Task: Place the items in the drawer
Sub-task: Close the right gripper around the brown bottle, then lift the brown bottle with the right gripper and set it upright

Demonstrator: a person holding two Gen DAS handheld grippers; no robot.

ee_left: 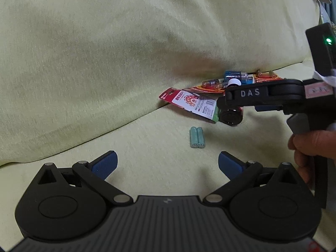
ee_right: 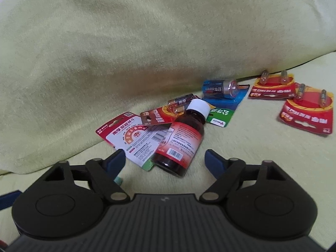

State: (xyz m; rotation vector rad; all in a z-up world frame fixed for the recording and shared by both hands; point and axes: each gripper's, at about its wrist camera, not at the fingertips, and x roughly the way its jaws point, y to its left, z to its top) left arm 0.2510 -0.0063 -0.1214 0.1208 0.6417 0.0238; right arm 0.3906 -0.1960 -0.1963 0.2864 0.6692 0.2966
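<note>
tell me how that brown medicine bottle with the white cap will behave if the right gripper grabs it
The brown bottle lies on its side, partly propped on a battery card, so a nudge would probably roll it. It looks like smooth glass: likely stiff, possibly slippery and breakable. The right gripper is open around its base.

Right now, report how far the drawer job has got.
Nothing looks stowed; no drawer is in view. In hand: the open right gripper is lined up on the brown glass medicine bottle with a white cap. The left gripper is open and empty. Left on the yellow-green cushion: two loose teal batteries and the carded battery packs.
</note>
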